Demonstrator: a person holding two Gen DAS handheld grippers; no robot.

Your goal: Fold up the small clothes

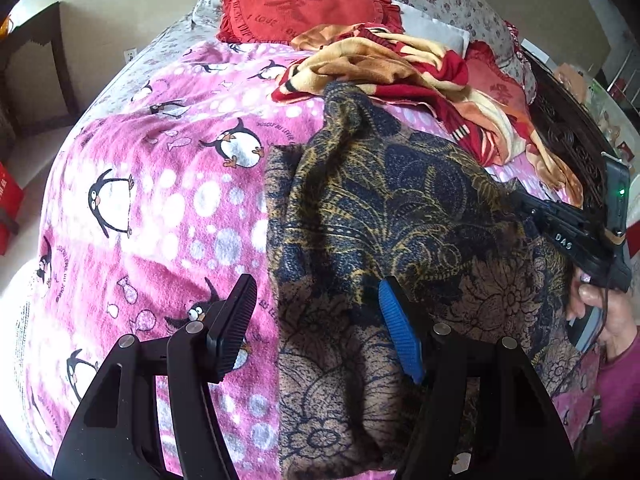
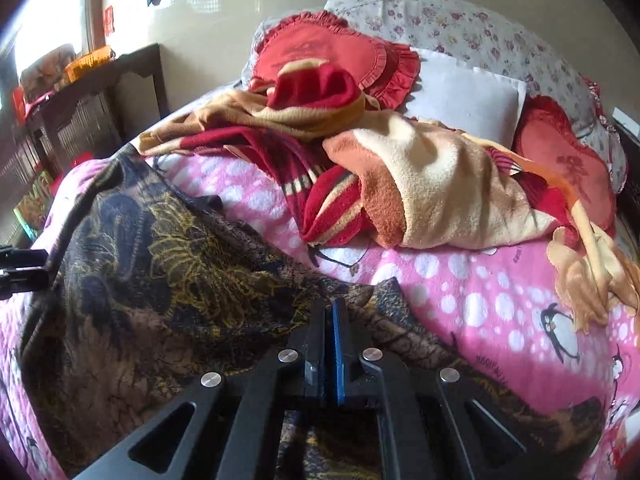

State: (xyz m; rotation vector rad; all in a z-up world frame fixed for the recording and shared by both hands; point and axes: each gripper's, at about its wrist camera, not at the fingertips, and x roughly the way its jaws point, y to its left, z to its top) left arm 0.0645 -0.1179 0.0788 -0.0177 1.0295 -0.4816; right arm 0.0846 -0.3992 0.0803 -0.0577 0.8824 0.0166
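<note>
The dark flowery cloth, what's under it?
Under the dark flowery cloth lies the pink penguin blanket, showing all around its edges. Whatever else sits beneath its middle is covered, so I cannot tell.

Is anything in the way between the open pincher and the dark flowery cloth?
No, nothing visible. The left gripper hangs open right over the left edge of the dark patterned cloth, with only air between. The red and cream blanket lies farther up the bed, out of the way.
</note>
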